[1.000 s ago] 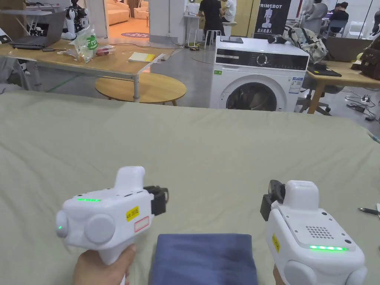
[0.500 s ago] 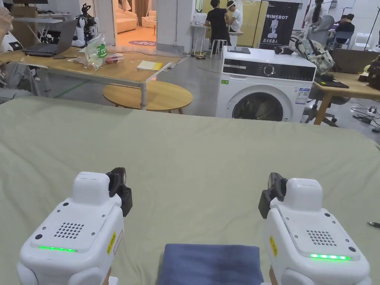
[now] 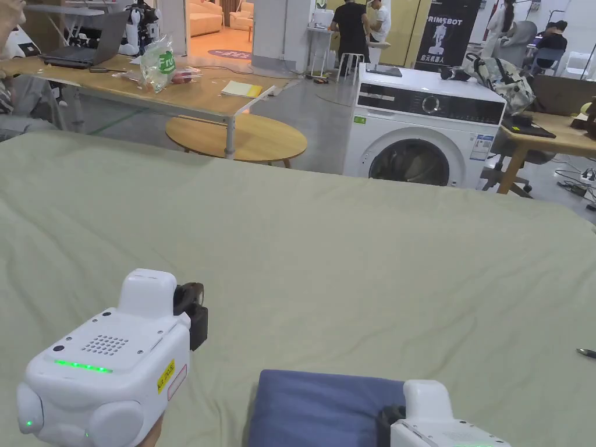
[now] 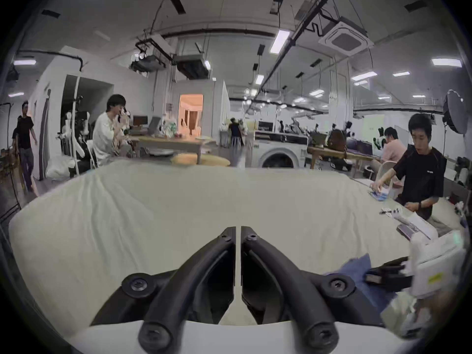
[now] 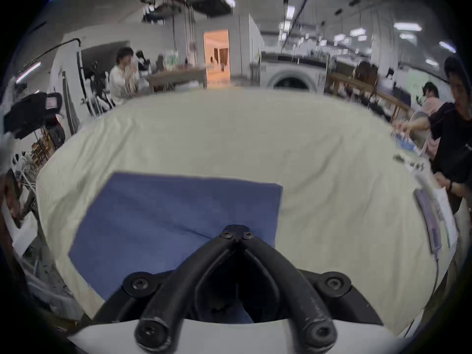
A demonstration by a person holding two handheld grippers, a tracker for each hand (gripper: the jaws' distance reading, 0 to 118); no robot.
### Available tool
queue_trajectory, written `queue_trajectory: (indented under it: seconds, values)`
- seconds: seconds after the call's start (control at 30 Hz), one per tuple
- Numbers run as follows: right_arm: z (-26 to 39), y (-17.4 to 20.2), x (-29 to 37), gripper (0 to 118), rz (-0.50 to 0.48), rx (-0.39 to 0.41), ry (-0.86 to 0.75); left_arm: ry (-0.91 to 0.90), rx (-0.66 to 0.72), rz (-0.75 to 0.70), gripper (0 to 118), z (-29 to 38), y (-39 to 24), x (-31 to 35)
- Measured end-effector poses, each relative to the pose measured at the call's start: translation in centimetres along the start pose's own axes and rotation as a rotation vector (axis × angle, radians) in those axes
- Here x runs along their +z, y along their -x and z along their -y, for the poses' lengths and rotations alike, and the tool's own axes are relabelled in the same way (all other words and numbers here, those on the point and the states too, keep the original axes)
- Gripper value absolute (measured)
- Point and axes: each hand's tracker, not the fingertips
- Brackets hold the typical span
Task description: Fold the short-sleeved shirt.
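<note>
The blue short-sleeved shirt [image 3: 326, 407] is seen folded into a flat rectangle on the pale green sheet [image 3: 349, 262], at the near edge of the head view. The left gripper [image 3: 195, 308] is held above bare sheet to the left of the shirt and apart from it; in the left gripper view its jaws are drawn almost together, with a thin slit between them and nothing gripped. The right gripper [image 5: 237, 232] is shown with its tips closed together over the right part of the shirt, where a crease runs up to them; whether cloth is being touched cannot be told. A yellow sticker [image 3: 166, 368] and a red-bordered one are carried on the left gripper's white body, their print too small to make out. On a dark banner [image 3: 445, 35] behind the washing machine [image 3: 428, 139], the white letters "RIMEBOT" can be read. Compared with half a second ago, the right gripper has been lowered and brought in from beside the shirt to over it, so that just its top is seen at the bottom edge of the head view, while the left gripper is kept in much the same place. The shirt has not been shifted.
</note>
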Motion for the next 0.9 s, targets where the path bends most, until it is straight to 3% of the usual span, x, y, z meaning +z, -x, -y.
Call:
queue_trajectory:
  seconds: [0.2, 0.33, 0.4, 0.43, 0.6, 0.73, 0.9]
  values:
    - [-0.6, -0.2, -0.7, 0, 0.025, -0.01, -0.001, 0.366, 0.104, 0.191, 0, 1.7, 1.8, -1.3]
    - [-0.5, -0.2, -0.4, 0, 0.019, 0.002, 0.0, 0.572, 0.358, 0.399, 14, 3.4, 4.7, -3.5]
    - [-0.5, -0.3, -0.4, 0, 0.017, 0.004, 0.0, 0.653, 0.536, 0.495, 70, 4.8, 6.4, -5.1]
    - [-0.5, -0.4, -0.4, 0, 0.017, 0.003, 0.0, 0.645, 0.589, 0.507, 80, 5.4, 6.9, -5.4]
    - [-0.4, -0.4, -0.4, 0, 0.016, -0.003, -0.004, 0.749, 0.711, 0.692, 81, 8.0, 7.3, -7.5]
    - [-0.4, -0.4, -0.4, 0, 0.018, -0.001, -0.006, 0.851, 0.726, 0.802, 81, 10.3, 5.1, -9.5]
    - [-0.3, -0.4, -0.4, 0, 0.018, -0.002, -0.009, 0.809, 0.86, 0.896, 81, 11.7, 3.6, -10.7]
